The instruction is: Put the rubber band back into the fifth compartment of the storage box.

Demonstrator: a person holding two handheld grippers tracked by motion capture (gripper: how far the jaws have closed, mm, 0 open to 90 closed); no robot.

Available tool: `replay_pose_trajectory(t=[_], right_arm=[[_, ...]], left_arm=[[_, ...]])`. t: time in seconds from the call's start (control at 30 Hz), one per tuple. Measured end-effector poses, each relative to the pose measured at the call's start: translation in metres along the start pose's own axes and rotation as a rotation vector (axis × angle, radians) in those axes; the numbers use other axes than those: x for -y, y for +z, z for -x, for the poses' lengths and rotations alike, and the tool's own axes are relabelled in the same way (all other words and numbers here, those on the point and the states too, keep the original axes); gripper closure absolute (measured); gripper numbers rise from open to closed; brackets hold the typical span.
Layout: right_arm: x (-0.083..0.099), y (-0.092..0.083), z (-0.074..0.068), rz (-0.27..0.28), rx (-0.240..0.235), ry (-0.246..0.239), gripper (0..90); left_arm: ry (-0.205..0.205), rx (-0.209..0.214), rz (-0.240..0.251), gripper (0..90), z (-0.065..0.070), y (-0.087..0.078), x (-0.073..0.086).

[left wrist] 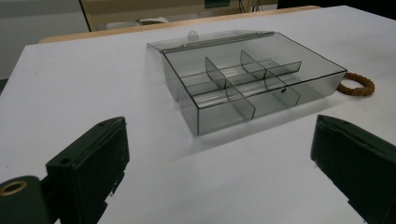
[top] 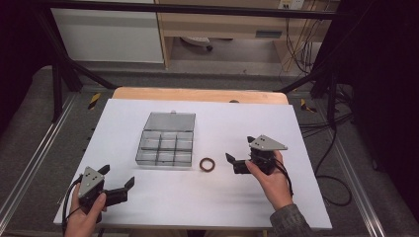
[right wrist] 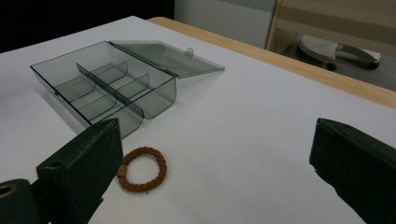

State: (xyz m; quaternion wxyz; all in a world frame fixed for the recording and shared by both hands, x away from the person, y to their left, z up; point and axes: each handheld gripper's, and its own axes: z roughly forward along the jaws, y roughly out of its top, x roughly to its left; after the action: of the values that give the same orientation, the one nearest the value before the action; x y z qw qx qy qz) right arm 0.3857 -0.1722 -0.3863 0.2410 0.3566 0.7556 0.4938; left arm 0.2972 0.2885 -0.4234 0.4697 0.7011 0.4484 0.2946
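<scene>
A clear grey compartment box [top: 165, 146] lies open on the white table, its lid [top: 169, 121] folded flat behind it; its compartments look empty [left wrist: 243, 84] [right wrist: 105, 86]. A brown braided ring [top: 208, 164] rests just right of the box [left wrist: 357, 86] [right wrist: 142, 169]. My right gripper [top: 240, 153] stands open a short way right of the ring, jaws pointing at it. My left gripper [top: 117, 178] is open near the table's front left, aimed toward the box, nothing between its jaws.
The white table top [top: 247, 123] has free room in front of and to the right of the box. A wooden edge [top: 197, 94] runs along the far side. Cables [top: 331, 148] hang off the right; metal rails flank the table.
</scene>
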Motion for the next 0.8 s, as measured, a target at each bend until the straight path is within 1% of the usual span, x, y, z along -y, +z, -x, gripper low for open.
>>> replay_pose_trajectory(t=[0.13, 0.17, 0.27, 0.5, 0.6, 0.63, 0.73, 0.77, 0.8], right_arm=[[-0.005, 0.009, -0.002, -0.011, -0.011, -0.004, 3.4], [-0.007, 0.012, -0.003, -0.022, -0.017, -0.009, 3.5], [-0.009, 0.016, -0.004, -0.028, -0.018, -0.021, 3.8], [-0.013, 0.032, -0.009, -0.041, -0.013, -0.025, 5.3], [-0.015, 0.040, -0.012, -0.058, -0.019, -0.031, 5.4], [-0.016, 0.045, -0.016, -0.069, -0.025, -0.038, 5.3], [-0.016, 0.049, -0.019, -0.080, -0.032, -0.042, 5.4], [-0.015, 0.054, -0.023, -0.099, -0.038, -0.050, 5.4], [-0.015, 0.054, -0.023, -0.099, -0.038, -0.050, 5.4]], left_arm=[[0.001, -0.003, 0.001, 4.6, -0.002, -0.002, 0.000], [0.001, -0.004, 0.002, 4.6, -0.002, -0.002, 0.000], [0.002, -0.002, 0.003, 4.5, -0.002, -0.002, 0.000], [0.013, 0.010, 0.001, 4.5, 0.001, -0.002, 0.000], [0.015, 0.009, 0.001, 4.5, 0.001, -0.002, 0.000], [0.015, 0.009, 0.001, 4.5, 0.001, -0.002, 0.000], [0.014, 0.009, 0.002, 4.5, 0.001, -0.002, 0.000], [0.015, 0.010, 0.002, 4.4, 0.001, -0.002, 0.000], [0.016, 0.010, 0.002, 4.4, 0.001, -0.002, 0.000]])
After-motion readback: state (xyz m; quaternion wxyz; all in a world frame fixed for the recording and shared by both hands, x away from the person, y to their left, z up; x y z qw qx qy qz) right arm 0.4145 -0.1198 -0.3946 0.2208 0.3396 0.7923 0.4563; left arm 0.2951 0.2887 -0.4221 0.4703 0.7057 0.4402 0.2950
